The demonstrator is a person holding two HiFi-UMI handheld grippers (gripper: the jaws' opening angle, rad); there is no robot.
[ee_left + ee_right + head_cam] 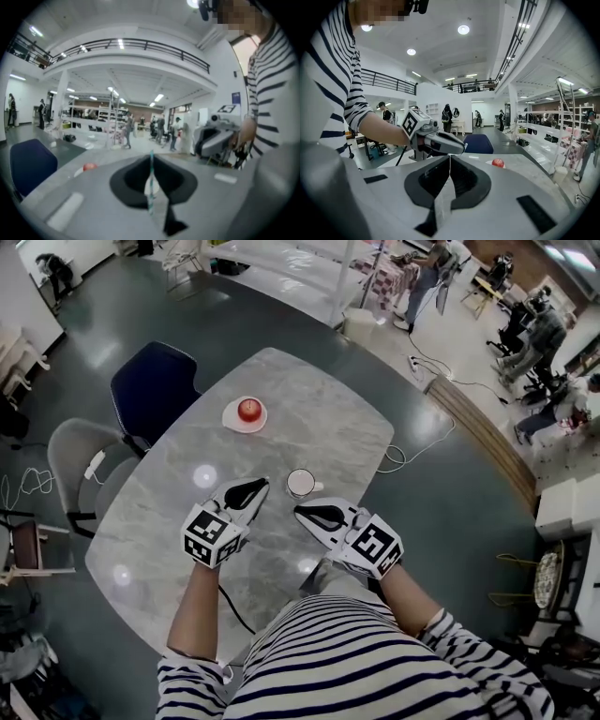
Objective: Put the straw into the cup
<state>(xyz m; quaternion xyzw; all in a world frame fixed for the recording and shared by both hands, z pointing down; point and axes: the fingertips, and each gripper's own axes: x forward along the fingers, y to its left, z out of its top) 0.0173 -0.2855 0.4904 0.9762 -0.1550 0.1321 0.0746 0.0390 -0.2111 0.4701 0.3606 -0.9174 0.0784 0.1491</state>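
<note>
A grey, marble-patterned table (309, 418) with rounded corners carries few things. Toward its far side lies a small pink plate (229, 418) with a round red fruit (248, 410) on it. Nearer the middle, well apart from the plate, a white cup (301, 484) stands upright, its handle turned rightward.

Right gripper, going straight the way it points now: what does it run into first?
Probably the left gripper, dead ahead of the shut right gripper and gripping the straw. The cup lies off that line; depth between the grippers is unclear.
</note>
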